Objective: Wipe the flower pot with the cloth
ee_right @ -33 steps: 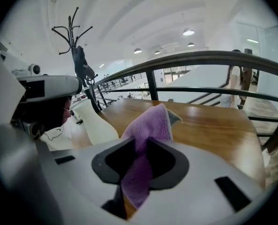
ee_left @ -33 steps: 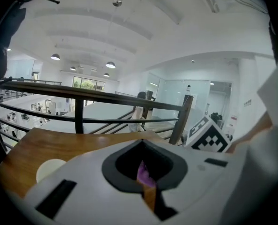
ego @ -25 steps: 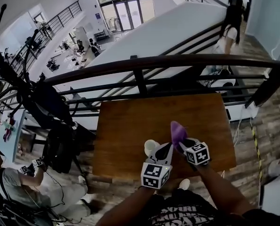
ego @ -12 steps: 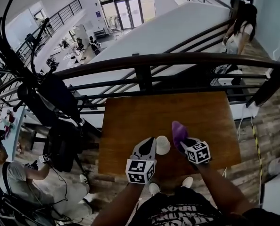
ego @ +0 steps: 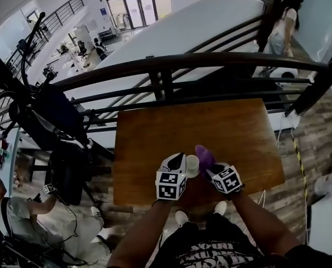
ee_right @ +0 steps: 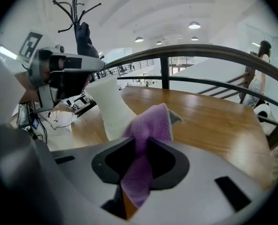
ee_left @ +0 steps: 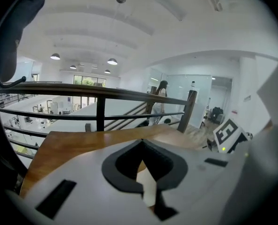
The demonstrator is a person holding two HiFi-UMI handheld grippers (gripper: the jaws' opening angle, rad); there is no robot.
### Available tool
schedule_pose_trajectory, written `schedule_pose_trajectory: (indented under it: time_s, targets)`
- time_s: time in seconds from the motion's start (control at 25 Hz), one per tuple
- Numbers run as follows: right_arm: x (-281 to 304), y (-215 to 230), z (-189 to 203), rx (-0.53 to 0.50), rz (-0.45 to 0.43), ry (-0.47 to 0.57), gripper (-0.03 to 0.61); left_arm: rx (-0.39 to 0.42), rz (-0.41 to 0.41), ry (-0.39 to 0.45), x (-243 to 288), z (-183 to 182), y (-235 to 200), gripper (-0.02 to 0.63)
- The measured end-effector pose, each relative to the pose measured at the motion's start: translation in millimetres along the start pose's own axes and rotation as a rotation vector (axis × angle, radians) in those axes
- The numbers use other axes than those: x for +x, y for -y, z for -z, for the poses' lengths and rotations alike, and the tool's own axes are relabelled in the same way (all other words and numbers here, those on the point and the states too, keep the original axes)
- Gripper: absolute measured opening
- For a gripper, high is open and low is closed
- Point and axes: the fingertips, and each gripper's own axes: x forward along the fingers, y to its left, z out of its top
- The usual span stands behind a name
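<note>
The left gripper is pinching the small white tapered flower pot by its wall. In the left gripper view a sliver of white is showing between its closed jaws. The pot is sitting over the near middle of the brown wooden table, close to the person's edge and leaning a little. The right gripper's body is covering the pot's base, so I cannot tell whether it is resting on the wood.

The right gripper is clamping the soft purple cloth. A bunched end is sticking out beyond the jaws and a tail is hanging down between them. The bunched end is lying against the pot's side, on the side away from the left gripper. The two grippers are flanking the pot, very near each other, and both forearms are reaching in from the bottom of the head view.

A dark metal railing is running just behind the table's far edge, with a white sloping staircase wall beyond it. To the left a black coat stand is carrying a dark jacket. A person is standing by the railing at the far right, well apart from the table (another is sitting low at the left).
</note>
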Motion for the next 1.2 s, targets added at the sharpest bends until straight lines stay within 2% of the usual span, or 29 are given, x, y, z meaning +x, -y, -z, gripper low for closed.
schedule_pose_trajectory:
  time_s: [0.44, 0.76, 1.0, 1.2]
  targets:
    - [-22, -29, 13, -0.046, 0.003, 0.008, 0.078, 0.049, 0.038, -0.021, 11, 6, 9, 0.0]
    - [-29, -78, 23, -0.05, -0.064, -0.023, 0.078, 0.055, 0.052, -0.023, 10, 9, 10, 0.0]
    - [-20, -123, 23, -0.098, -0.165, -0.037, 0.078, 0.053, 0.059, -0.03, 5, 15, 13, 0.0]
    - [-9, -136, 15, -0.144, -0.2, -0.046, 0.078, 0.069, 0.057, -0.037, 5, 11, 14, 0.0]
